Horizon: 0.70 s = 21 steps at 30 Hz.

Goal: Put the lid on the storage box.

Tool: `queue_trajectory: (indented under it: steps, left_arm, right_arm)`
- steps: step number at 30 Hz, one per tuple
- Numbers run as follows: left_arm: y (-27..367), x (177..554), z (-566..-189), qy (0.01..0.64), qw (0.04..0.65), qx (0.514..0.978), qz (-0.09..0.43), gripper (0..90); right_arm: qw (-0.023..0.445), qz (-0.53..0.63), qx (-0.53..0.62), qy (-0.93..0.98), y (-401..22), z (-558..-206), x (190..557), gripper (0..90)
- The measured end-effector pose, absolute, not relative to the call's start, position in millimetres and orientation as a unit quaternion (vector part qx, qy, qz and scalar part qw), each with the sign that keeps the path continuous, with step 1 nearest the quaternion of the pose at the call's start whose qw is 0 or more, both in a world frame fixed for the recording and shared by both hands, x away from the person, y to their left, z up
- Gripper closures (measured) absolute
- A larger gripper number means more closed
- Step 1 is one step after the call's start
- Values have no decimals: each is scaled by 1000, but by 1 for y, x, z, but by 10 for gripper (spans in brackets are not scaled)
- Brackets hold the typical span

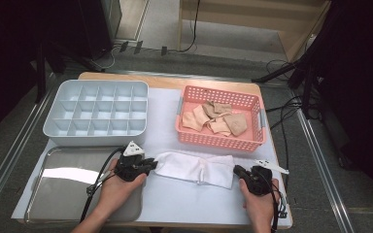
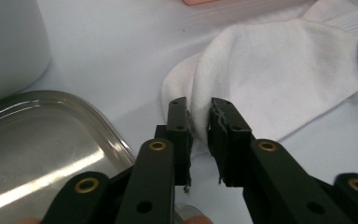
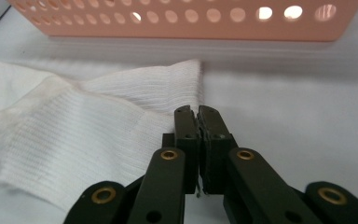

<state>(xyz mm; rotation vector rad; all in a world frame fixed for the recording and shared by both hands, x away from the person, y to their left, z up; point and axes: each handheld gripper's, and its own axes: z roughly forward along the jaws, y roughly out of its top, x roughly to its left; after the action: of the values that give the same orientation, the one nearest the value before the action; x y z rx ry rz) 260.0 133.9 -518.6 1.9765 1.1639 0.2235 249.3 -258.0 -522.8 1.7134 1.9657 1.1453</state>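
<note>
Both hands reach in over the bench's near edge, forearms low. The left gripper (image 1: pixel 148 165) pinches the toe end of a white sock (image 1: pixel 194 167) (a fold sits between its nearly closed jaws). The right gripper (image 1: pixel 237 171) is pressed together on the ribbed cuff. The sock lies flat between them, just before the pink basket (image 1: pixel 219 141), beside the steel tray (image 1: pixel 68 194).

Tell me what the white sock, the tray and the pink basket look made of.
White sock: soft ribbed knit fabric, with visible ribs in the right gripper view. Tray: looks like polished metal, with mirror-like streaks. Pink basket: likely matte moulded plastic, with even rows of punched holes.
</note>
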Motion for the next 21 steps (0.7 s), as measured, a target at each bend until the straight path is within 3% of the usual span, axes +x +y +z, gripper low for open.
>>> queue_trajectory:
  steps: [4, 6, 8, 16, 19, 20, 21]
  left_arm:
    - [134, 260, -518, 459, 417, 780, 81, 844]
    - [134, 259, -517, 458, 420, 779, 82, 794]
    - [134, 259, -517, 459, 422, 777, 86, 757]
    - [132, 256, -515, 448, 444, 770, 98, 745]
    - [130, 256, -516, 446, 444, 772, 94, 731]
    - [126, 257, -519, 446, 433, 778, 95, 731]
    - [126, 257, -519, 446, 433, 778, 95, 735]
  right_arm:
    - [153, 391, 599, 682, -267, -520, 242, 863]
    - [165, 394, 608, 669, -272, -518, 236, 756]
    - [171, 403, 614, 657, -275, -513, 224, 715]
    - [123, 416, 611, 662, -255, -522, 199, 570]
    - [122, 413, 618, 658, -252, -524, 196, 575]
    - [137, 403, 611, 668, -248, -524, 194, 690]
    - [139, 400, 608, 672, -247, -524, 194, 746]
